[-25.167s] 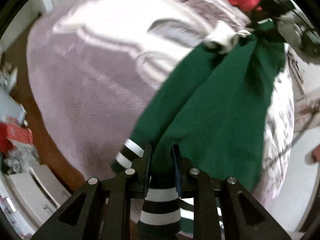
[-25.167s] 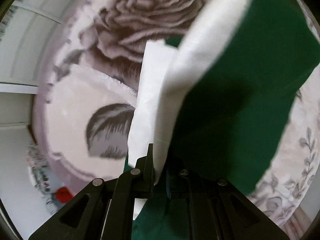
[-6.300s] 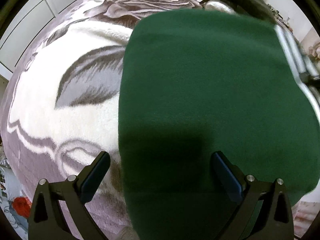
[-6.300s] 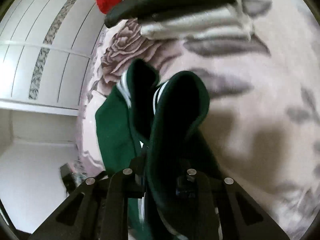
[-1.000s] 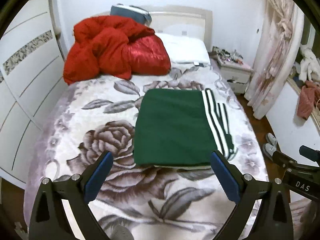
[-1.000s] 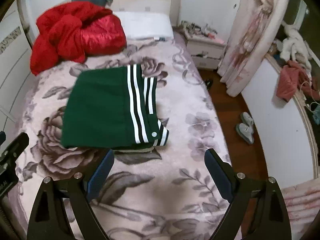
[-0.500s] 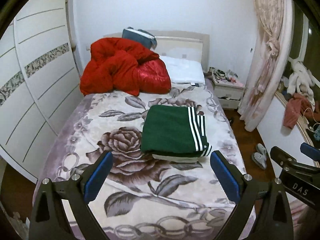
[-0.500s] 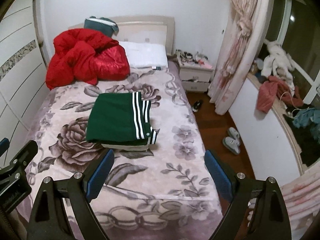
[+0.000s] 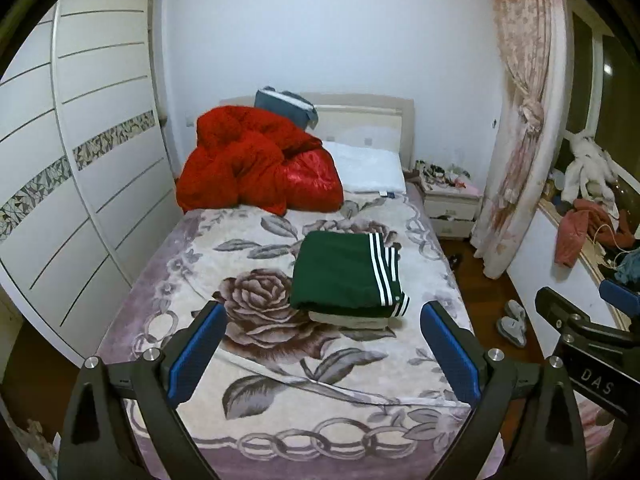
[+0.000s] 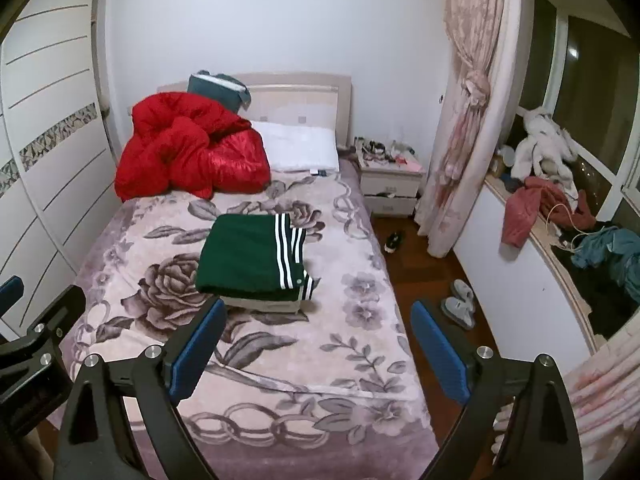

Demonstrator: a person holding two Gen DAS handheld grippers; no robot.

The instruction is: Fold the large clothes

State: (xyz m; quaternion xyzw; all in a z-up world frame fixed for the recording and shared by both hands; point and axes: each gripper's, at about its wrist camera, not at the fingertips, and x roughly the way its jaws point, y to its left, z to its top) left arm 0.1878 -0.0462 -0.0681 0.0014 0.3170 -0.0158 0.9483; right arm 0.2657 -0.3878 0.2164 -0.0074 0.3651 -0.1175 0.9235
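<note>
1. The floral-patterned purple bed blanket [image 9: 280,380] now fills less of both views: the person has backed away over the last second.
2. The folded dark-green garment with white stripes [image 9: 340,276] lies mid-bed, at 12 o'clock from the left gripper [image 9: 322,344], untouched.
3. The right gripper [image 10: 316,342], like the left, holds its fingers wide apart and empty; folding looks finished.

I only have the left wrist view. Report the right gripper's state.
Observer: The right gripper is open, its blue pads wide apart with nothing between them. The folded green garment lies on the bed beyond.
Operator: Check the window ledge past the pink garment.
Observer: A crumpled blue garment lies there, against a dark heap of clothes.
</note>
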